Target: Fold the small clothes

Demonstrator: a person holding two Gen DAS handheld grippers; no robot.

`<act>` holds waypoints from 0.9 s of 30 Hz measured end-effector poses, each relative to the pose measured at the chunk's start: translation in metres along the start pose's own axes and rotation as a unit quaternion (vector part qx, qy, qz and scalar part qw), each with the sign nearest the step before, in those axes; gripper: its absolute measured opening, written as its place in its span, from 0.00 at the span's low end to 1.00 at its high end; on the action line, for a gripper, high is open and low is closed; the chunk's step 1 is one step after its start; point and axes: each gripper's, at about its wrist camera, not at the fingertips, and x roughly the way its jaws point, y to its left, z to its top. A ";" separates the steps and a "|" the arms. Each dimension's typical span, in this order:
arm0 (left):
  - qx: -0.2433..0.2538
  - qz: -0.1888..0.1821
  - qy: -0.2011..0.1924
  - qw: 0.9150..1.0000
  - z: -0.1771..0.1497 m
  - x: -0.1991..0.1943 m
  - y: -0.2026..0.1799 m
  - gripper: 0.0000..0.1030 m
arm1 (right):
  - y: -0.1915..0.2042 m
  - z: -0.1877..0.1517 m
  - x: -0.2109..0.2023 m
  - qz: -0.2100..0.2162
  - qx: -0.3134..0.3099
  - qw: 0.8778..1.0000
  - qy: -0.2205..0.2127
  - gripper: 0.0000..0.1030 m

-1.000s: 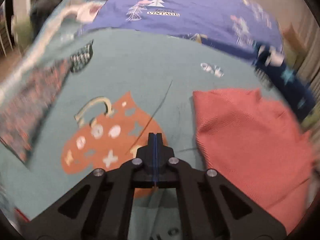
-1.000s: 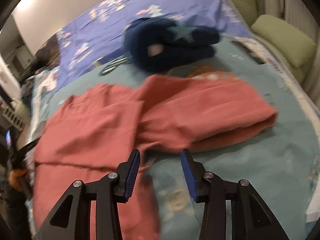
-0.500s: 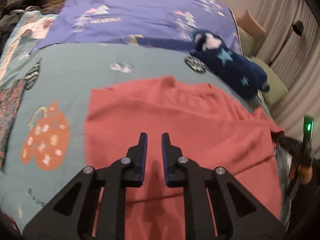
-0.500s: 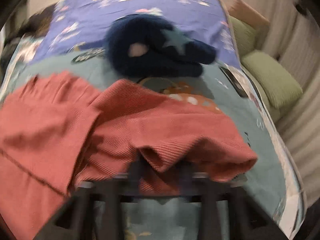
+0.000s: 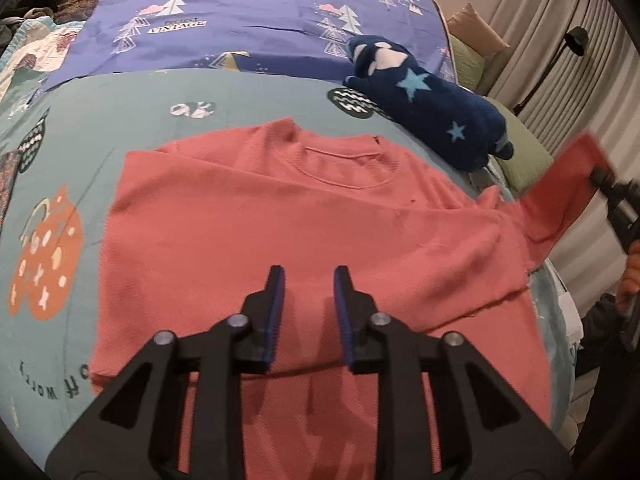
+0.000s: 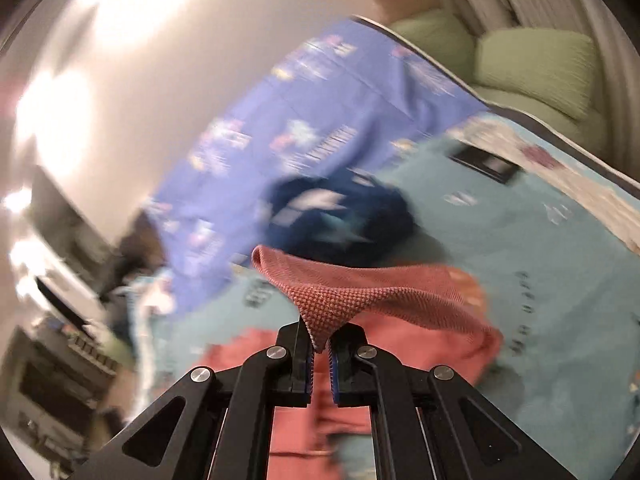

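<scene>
Since the earlier frame, the right tool (image 6: 319,354) has closed on the sleeve end (image 6: 320,304) of the coral knit sweater (image 5: 280,240) and lifted it off the bed (image 5: 160,128), while the left tool (image 5: 308,312) has swung from the teal bedding to hover over the sweater's body. Left tool jaws are opening with nothing between them; right tool jaws are pinched tight on the sleeve fabric. Judged from this, the sleeve fold is starting, with the sweater lying flat, collar away from the left tool.

Coral-red sweater (image 5: 280,216), star-patterned navy plush (image 5: 432,120)
</scene>
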 end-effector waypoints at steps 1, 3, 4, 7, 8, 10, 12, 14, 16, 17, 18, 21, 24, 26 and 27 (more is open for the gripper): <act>-0.003 -0.009 0.001 1.000 -0.001 0.000 -0.002 0.26 | 0.023 -0.003 0.001 0.030 -0.017 0.999 0.003 0.04; -0.013 -0.034 0.003 0.999 -0.004 -0.001 -0.003 0.29 | 0.064 -0.017 0.010 0.072 -0.054 0.996 0.017 0.05; -0.020 -0.046 0.003 0.999 -0.006 -0.002 -0.002 0.31 | 0.083 -0.028 0.018 0.092 -0.073 0.993 0.030 0.05; -0.037 -0.077 0.001 0.996 -0.011 -0.010 0.001 0.53 | 0.123 -0.068 0.057 0.126 -0.116 0.981 0.093 0.07; -0.040 -0.086 -0.002 0.995 -0.013 -0.012 0.002 0.54 | 0.129 -0.084 0.075 0.126 -0.123 0.977 0.120 0.07; -0.045 -0.099 -0.002 0.994 -0.017 -0.015 0.005 0.55 | 0.130 -0.119 0.116 0.118 -0.122 0.963 0.208 0.15; -0.053 -0.113 0.004 0.992 -0.020 -0.015 0.009 0.55 | 0.119 -0.140 0.138 0.108 -0.100 0.953 0.265 0.19; -0.057 -0.123 0.014 0.991 -0.022 -0.012 0.010 0.55 | 0.102 -0.146 0.140 0.086 -0.092 0.956 0.265 0.20; -0.055 -0.127 0.019 0.990 -0.023 -0.009 0.008 0.55 | 0.087 -0.141 0.128 0.055 -0.102 0.964 0.238 0.23; -0.052 -0.128 0.021 0.990 -0.023 -0.007 0.006 0.55 | 0.081 -0.136 0.122 0.043 -0.104 0.967 0.229 0.26; -0.049 -0.130 0.022 0.990 -0.022 -0.005 0.003 0.55 | 0.075 -0.133 0.116 0.030 -0.107 0.969 0.220 0.28; -0.047 -0.148 0.028 0.987 -0.018 0.001 -0.008 0.59 | 0.054 -0.121 0.100 -0.018 -0.120 0.974 0.190 0.39; -0.040 -0.162 0.040 0.985 -0.016 0.009 -0.021 0.64 | 0.038 -0.120 0.088 -0.065 -0.132 0.974 0.174 0.40; -0.026 -0.148 0.047 0.988 -0.014 0.016 -0.031 0.64 | 0.021 -0.118 0.080 -0.093 -0.140 0.971 0.167 0.43; -0.017 -0.136 0.053 0.989 -0.011 0.022 -0.038 0.64 | 0.018 -0.120 0.078 -0.103 -0.140 0.971 0.166 0.43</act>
